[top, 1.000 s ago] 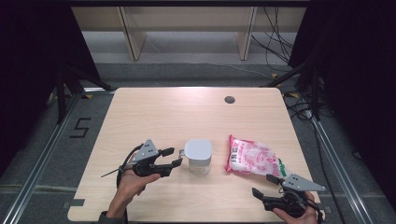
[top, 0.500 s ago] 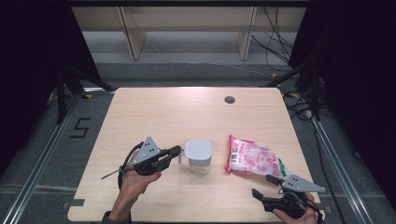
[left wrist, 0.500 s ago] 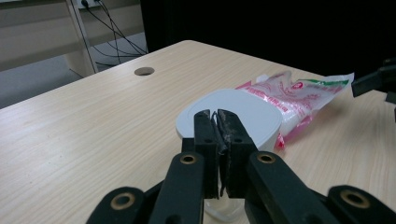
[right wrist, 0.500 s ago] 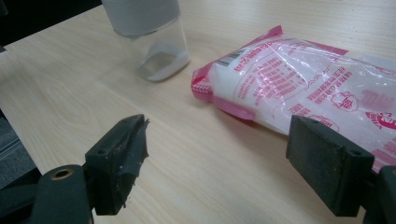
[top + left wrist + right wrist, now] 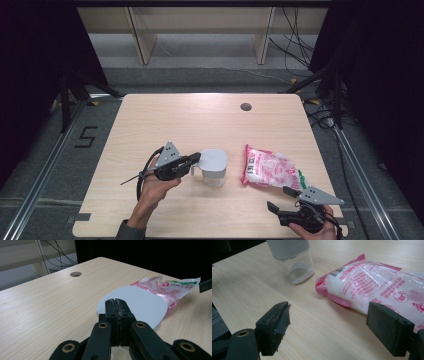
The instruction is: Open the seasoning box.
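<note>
A clear container (image 5: 214,167) with a white lid (image 5: 140,305) stands at the middle of the wooden table (image 5: 200,120). My left gripper (image 5: 196,159) is shut, and its tips (image 5: 116,302) rest over the lid's near left rim. I see nothing between its jaws. To the right of the container lies a pink and white plastic bag (image 5: 270,167). My right gripper (image 5: 278,198) is open near the front right corner. It points at the bag (image 5: 372,282) from a short way off, with the container (image 5: 292,260) farther away.
A round cable hole (image 5: 245,106) sits in the table's far right part. Wooden shelf legs (image 5: 140,35) and cables lie on the floor beyond the far edge. Bare tabletop stretches across the far half and the left side.
My left gripper has moved right, up to the container's lid, and its jaws have closed. The right gripper, the bag and the container have stayed put.
</note>
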`<state>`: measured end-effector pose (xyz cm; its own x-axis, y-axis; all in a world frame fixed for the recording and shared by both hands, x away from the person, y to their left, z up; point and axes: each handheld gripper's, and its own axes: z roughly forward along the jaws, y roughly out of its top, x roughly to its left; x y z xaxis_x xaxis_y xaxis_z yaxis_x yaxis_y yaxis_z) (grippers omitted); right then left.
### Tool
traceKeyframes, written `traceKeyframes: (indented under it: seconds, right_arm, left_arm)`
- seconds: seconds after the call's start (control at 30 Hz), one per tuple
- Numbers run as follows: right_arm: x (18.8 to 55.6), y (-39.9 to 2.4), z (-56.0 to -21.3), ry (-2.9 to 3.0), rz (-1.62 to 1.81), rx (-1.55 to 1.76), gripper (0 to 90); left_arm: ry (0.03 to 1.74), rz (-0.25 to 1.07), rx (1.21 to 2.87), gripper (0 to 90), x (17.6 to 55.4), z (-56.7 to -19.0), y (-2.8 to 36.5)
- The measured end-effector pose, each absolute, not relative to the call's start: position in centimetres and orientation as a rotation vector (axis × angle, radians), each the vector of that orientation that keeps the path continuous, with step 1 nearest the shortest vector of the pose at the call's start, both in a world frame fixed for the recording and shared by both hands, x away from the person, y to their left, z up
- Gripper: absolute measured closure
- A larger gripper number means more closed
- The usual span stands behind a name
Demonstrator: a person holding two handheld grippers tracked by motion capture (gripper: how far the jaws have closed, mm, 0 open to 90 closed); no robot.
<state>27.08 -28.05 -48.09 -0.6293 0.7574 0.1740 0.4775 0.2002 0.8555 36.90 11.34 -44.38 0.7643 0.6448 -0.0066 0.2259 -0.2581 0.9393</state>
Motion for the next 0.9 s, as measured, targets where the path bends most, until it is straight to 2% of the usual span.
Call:
traceKeyframes:
  seconds: [0.4, 0.43, 0.57, 0.63, 0.67, 0.73, 0.8, 0.9]
  right_arm:
    - [27.3, -27.5, -48.0, 2.198, 1.395, 1.133, 21.2]
    - [27.6, -27.5, -48.0, 2.204, 1.38, 1.086, 27.4]
    - [27.8, -27.0, -47.8, 2.228, 1.412, 1.056, 33.5]
    - [28.3, -26.3, -47.6, 2.237, 1.424, 0.998, 48.2]
    - [28.3, -26.3, -47.6, 2.237, 1.424, 0.998, 48.2]
    - [29.1, -25.1, -47.3, 2.232, 1.463, 0.933, 55.1]
    - [29.5, -24.5, -47.2, 2.227, 1.467, 0.918, 57.8]
    - [30.8, -22.8, -47.1, 2.264, 1.481, 0.835, 70.3]
  left_arm:
    - [0.672, 0.428, 1.795, 89.2, 37.3, -44.8, 11.7]
    - [0.679, 0.423, 1.789, 89.2, 37.3, -44.8, 11.8]
    - [0.681, 0.428, 1.788, 89.2, 37.2, -44.9, 11.9]
    - [0.684, 0.409, 1.774, 89.0, 37.3, -45.0, 12.1]
    - [0.702, 0.394, 1.753, 89.0, 37.3, -45.1, 12.2]
    - [0.702, 0.397, 1.756, 88.8, 37.4, -45.2, 12.4]
    - [0.707, 0.415, 1.771, 88.8, 37.3, -45.2, 12.5]
    - [0.719, 0.407, 1.756, 88.5, 37.5, -45.4, 12.6]
